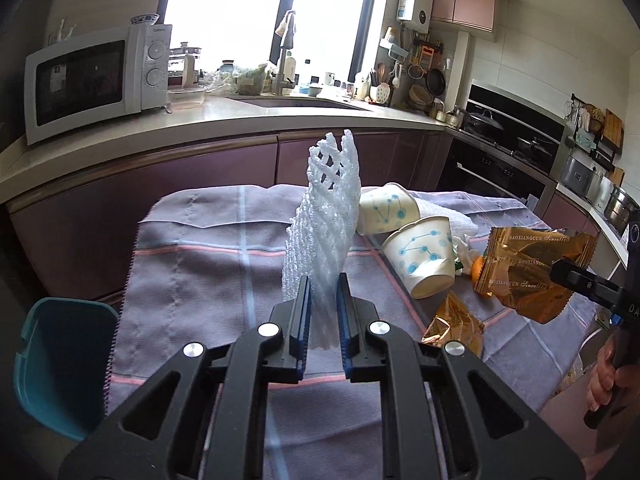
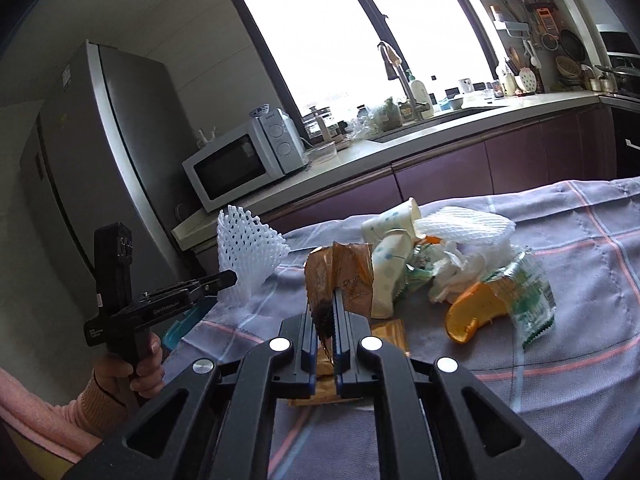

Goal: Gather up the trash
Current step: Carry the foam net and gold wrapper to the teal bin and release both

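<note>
My left gripper (image 1: 323,286) is shut on a white foam fruit net (image 1: 324,208) and holds it upright above the cloth-covered table (image 1: 192,264); the net also shows in the right wrist view (image 2: 244,256). My right gripper (image 2: 323,300) is shut on a gold snack wrapper (image 2: 340,268), lifted off the table; it also shows in the left wrist view (image 1: 532,272). Two white paper cups (image 1: 424,256) with blue dots lie tipped over mid-table. A second gold wrapper (image 1: 456,324) lies flat near me.
A teal bin (image 1: 60,364) stands off the table's left edge. More trash lies on the table: another foam net (image 2: 464,220), tissue, orange peel (image 2: 472,312), a green-white wrapper (image 2: 528,292). Kitchen counter with microwave (image 1: 96,76) and sink lies behind.
</note>
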`<action>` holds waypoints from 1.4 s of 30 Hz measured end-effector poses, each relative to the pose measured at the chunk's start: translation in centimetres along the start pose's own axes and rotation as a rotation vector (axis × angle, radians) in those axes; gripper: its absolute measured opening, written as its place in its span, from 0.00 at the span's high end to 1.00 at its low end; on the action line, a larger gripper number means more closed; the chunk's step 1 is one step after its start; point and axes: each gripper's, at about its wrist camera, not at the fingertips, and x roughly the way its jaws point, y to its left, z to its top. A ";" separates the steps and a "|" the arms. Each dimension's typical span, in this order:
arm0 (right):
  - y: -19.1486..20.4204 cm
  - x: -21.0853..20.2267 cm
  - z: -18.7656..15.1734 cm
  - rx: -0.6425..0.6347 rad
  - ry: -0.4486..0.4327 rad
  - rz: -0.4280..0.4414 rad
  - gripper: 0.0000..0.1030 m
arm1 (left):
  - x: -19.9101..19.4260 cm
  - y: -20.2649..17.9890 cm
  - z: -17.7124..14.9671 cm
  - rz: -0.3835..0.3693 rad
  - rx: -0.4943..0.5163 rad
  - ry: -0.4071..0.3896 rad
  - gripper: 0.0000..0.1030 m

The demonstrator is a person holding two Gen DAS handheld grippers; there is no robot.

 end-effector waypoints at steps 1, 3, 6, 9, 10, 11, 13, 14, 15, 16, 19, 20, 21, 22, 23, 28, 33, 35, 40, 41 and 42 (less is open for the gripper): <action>1.0 0.6 0.4 -0.018 0.008 0.029 0.95 | -1.0 0.8 -0.1 0.015 -0.010 -0.009 0.87; 3.1 2.2 1.1 -0.056 0.028 0.087 0.95 | -2.8 2.7 -0.4 0.057 -0.028 -0.024 0.87; 6.0 5.1 1.9 -0.098 0.070 0.182 0.95 | -5.2 5.5 -1.0 0.138 -0.052 -0.039 0.87; 9.0 8.4 2.4 -0.144 0.118 0.268 0.95 | -7.5 8.7 -1.6 0.215 -0.084 -0.043 0.87; 10.0 9.5 2.5 -0.155 0.133 0.292 0.95 | -8.1 9.7 -1.9 0.240 -0.095 -0.043 0.87; 11.0 10.5 2.6 -0.163 0.150 0.320 0.95 | -8.6 10.7 -2.2 0.264 -0.107 -0.040 0.87; 12.8 12.8 2.7 -0.176 0.182 0.366 0.95 | -9.4 12.9 -2.5 0.302 -0.133 -0.031 0.87; 13.6 14.0 2.8 -0.181 0.201 0.386 0.95 | -9.7 13.9 -2.7 0.323 -0.144 -0.024 0.87; 14.3 15.3 2.8 -0.182 0.221 0.407 0.95 | -9.8 14.9 -3.0 0.341 -0.150 -0.019 0.87; 15.0 16.3 2.8 -0.185 0.237 0.419 0.95 | -9.9 15.7 -3.1 0.360 -0.156 -0.012 0.87; 16.9 20.0 2.5 -0.177 0.300 0.454 0.95 | -9.1 18.2 -3.8 0.393 -0.184 0.015 0.87; 17.6 21.2 2.4 -0.178 0.320 0.459 0.95 | -8.9 19.0 -4.2 0.403 -0.194 0.024 0.87; 18.2 22.3 2.2 -0.178 0.339 0.462 0.95 | -8.5 19.7 -4.4 0.408 -0.204 0.036 0.87; 18.6 23.6 1.9 -0.176 0.363 0.470 0.95 | -8.2 20.4 -4.6 0.414 -0.214 0.047 0.87; 19.1 24.8 1.6 -0.169 0.391 0.476 0.95 | -7.8 21.0 -4.8 0.419 -0.224 0.057 0.87; 20.8 30.0 0.0 -0.161 0.496 0.455 0.95 | -5.4 23.9 -6.0 0.437 -0.271 0.118 0.87; 21.6 33.6 -1.1 -0.147 0.590 0.418 0.95 | -3.1 26.1 -7.2 0.436 -0.306 0.167 0.87; 21.8 34.6 -1.3 -0.142 0.616 0.401 0.94 | -2.4 26.9 -7.5 0.438 -0.315 0.180 0.87; 21.8 36.3 -1.8 -0.133 0.656 0.345 0.87 | -0.9 27.9 -7.8 0.449 -0.332 0.199 0.81; 21.8 36.5 -1.9 -0.136 0.656 0.335 0.83 | -0.6 28.1 -8.0 0.453 -0.339 0.204 0.75; 21.7 36.4 -2.0 -0.137 0.655 0.326 0.78 | -0.4 28.3 -8.0 0.455 -0.343 0.207 0.75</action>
